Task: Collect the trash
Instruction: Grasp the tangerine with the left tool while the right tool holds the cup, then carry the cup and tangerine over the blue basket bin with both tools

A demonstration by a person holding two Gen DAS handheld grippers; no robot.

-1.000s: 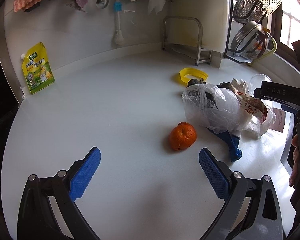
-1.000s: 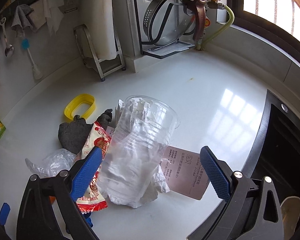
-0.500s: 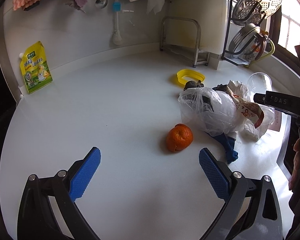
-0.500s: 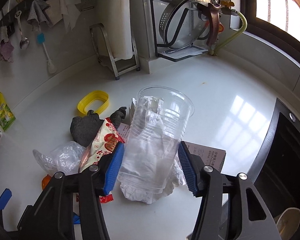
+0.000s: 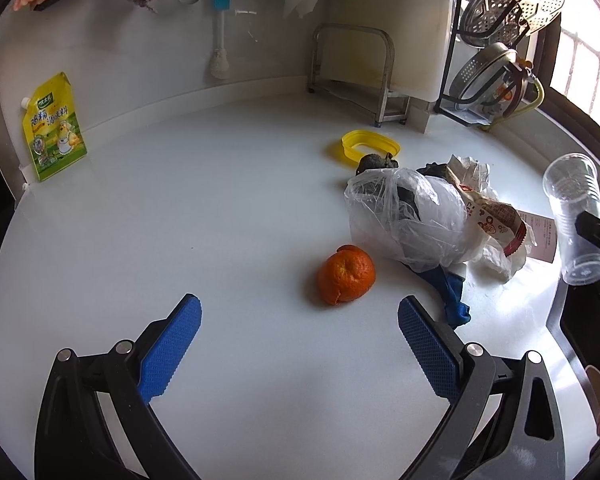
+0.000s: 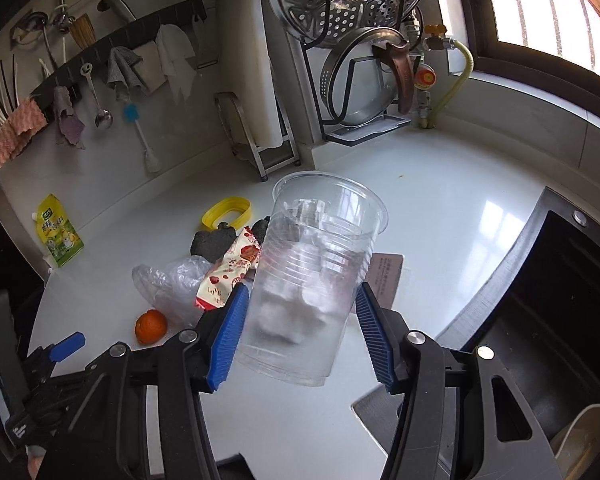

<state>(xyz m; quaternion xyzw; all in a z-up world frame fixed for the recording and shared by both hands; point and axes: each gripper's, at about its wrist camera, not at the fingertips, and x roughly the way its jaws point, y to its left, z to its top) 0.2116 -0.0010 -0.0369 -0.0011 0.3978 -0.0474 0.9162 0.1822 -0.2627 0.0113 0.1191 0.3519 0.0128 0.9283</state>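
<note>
My right gripper [image 6: 298, 334] is shut on a clear plastic cup [image 6: 312, 276] and holds it above the white counter; the cup also shows in the left wrist view [image 5: 578, 216] at the far right. A trash pile lies on the counter: a clear plastic bag [image 5: 404, 220], a red-and-white snack wrapper [image 5: 492, 216], white tissue [image 5: 500, 260], a blue rag [image 5: 452, 296] and a dark grey lump [image 5: 374, 162]. An orange [image 5: 346, 274] lies in front of the pile. My left gripper [image 5: 300, 338] is open and empty, just short of the orange.
A yellow ring [image 5: 370, 146] lies behind the pile. A yellow pouch [image 5: 54, 128] leans on the back wall at left. A metal rack [image 5: 352, 76] and a steamer stand [image 5: 496, 52] are at the back. A black sink [image 6: 540, 320] lies at right.
My right gripper closed on the clear cup and lifted it off the pile. My left gripper stayed open and barely moved.
</note>
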